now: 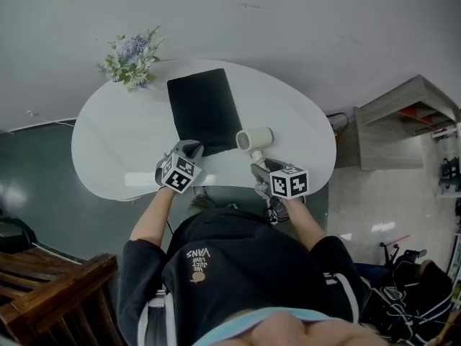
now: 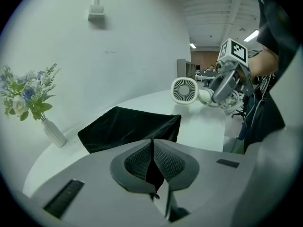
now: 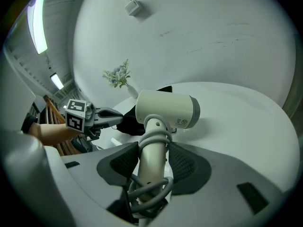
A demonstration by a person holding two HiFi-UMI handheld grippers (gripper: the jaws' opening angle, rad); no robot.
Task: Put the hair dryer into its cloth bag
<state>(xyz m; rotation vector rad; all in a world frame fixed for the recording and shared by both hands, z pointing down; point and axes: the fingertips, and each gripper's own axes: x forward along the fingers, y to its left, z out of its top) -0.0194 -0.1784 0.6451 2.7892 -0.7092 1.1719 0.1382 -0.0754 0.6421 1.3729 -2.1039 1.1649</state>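
Observation:
A black cloth bag (image 1: 202,109) lies flat on the white oval table (image 1: 112,146). My left gripper (image 1: 189,150) is at the bag's near corner, shut on its edge; in the left gripper view black fabric of the bag (image 2: 128,126) sits pinched between the pads of the left gripper (image 2: 152,150). My right gripper (image 1: 261,170) holds the cream hair dryer (image 1: 254,140) just right of the bag. In the right gripper view the hair dryer (image 3: 166,109) stands upright with its cord-wrapped handle clamped in the right gripper (image 3: 152,159). The left gripper view shows the hair dryer (image 2: 184,90) with its round grille facing the camera.
A small vase of flowers (image 1: 132,62) stands at the table's far left, beyond the bag. A wooden chair (image 1: 43,283) is on the floor at my left and a shelf unit (image 1: 403,121) at the right. I stand against the table's near edge.

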